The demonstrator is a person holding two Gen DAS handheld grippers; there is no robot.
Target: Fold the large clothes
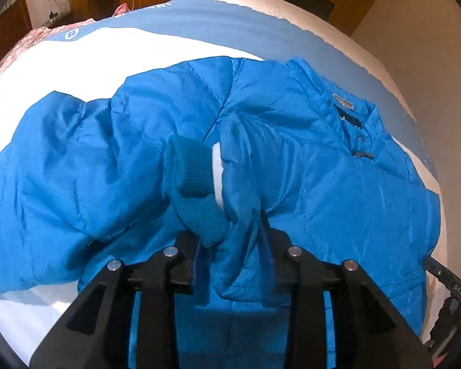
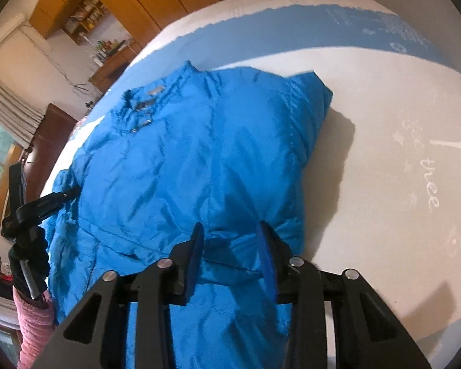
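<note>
A bright blue puffer jacket (image 1: pixel 307 160) lies spread on the bed, collar and snaps toward the far side. My left gripper (image 1: pixel 233 241) is shut on the bunched end of a sleeve (image 1: pixel 242 264). The sleeve's knit cuff (image 1: pixel 193 190) sticks up beside the left finger, over the jacket's middle. In the right wrist view the jacket (image 2: pixel 175 166) fills the centre. My right gripper (image 2: pixel 232 236) stands open with its fingertips pressed down on the lower body of the jacket. A low ridge of fabric lies between the pads, ungathered. The left gripper (image 2: pixel 43 203) shows at the jacket's left edge.
The bed cover (image 2: pixel 384 160) is white with a broad blue band (image 1: pixel 199 18) along the far side. Wooden cabinets and shelves (image 2: pixel 86 15) stand beyond the bed, with a window at the left. A person's pink sleeve (image 2: pixel 33 323) is at the lower left.
</note>
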